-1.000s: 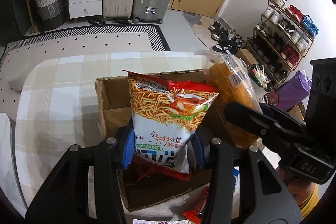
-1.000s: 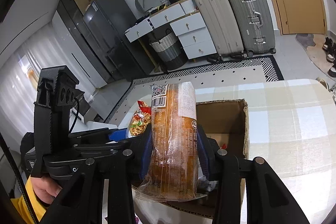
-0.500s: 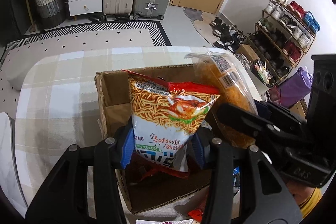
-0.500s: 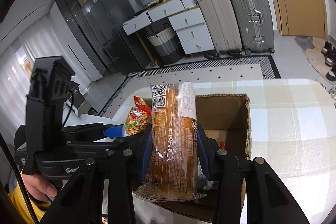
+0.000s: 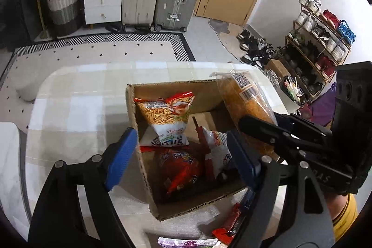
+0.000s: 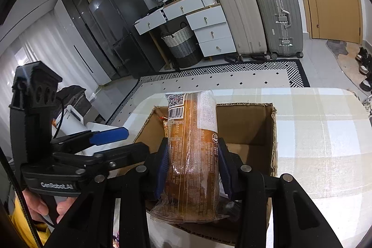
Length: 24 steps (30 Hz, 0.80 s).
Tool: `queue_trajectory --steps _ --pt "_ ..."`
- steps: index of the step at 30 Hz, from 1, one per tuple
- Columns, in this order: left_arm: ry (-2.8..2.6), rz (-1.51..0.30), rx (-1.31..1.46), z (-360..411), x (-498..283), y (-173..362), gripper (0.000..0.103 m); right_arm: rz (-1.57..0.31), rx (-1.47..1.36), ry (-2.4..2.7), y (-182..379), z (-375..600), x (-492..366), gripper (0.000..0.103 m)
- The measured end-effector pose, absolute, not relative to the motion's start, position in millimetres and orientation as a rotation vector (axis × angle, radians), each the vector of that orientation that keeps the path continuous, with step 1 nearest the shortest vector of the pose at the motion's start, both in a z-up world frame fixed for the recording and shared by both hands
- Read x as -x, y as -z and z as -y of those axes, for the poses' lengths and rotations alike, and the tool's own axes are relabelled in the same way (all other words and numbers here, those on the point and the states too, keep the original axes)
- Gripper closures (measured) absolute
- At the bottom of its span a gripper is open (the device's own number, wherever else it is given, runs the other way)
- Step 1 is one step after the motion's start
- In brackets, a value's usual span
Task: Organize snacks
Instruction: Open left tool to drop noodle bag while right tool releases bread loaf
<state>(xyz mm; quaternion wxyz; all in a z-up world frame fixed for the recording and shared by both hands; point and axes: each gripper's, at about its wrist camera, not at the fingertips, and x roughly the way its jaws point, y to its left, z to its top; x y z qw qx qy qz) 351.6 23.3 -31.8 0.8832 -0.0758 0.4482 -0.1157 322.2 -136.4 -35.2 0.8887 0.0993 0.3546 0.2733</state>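
Snacks are going into the box (image 5: 132, 108) on the table (image 5: 76, 113), so we are putting them in one by one w/ both grippers. Our left gripper (image 5: 179, 157) is wide open w/ nothing in it; its jaws have just been opening to let go of the noodle bag (image 5: 167, 117). That bag is now leaning up against the left wall inside the box, next to a red bag (image 5: 179, 166) and a white bag (image 5: 217, 148) at the bottom. Our right gripper (image 6: 193, 169) is squeezing tight on the brown pack (image 6: 193, 155), holding it up over the box's right side. We think it is waiting its turn, bc the left one is hanging right over the box. More snacks are lying on the table near us, outside the box.
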Motion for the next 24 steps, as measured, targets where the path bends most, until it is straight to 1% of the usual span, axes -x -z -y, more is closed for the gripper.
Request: queue_trajectory --steps 12,13,16,20,24 --pt "0.218 -0.933 0.154 -31.9 -327.4 16.3 0.025 -0.79 -0.165 -0.545 46.4 126.2 -332.4 0.064" --pt "0.216 -0.932 0.152 -32.4 -324.6 14.3 0.025 -0.797 -0.161 -0.54 47.8 125.6 -333.1 0.063" --pt "0.213 -0.93 0.151 -31.7 -317.9 9.0 0.025 -0.794 -0.156 -0.523 49.3 127.3 -331.5 0.053" --pt "0.205 -0.927 0.138 -32.3 -307.7 1.1 0.025 -0.774 -0.17 -0.509 42.1 134.5 -326.1 0.053" --pt "0.2 -0.911 0.135 -32.6 -289.4 -13.2 0.025 -0.734 -0.171 -0.517 23.1 139.6 -308.6 0.053"
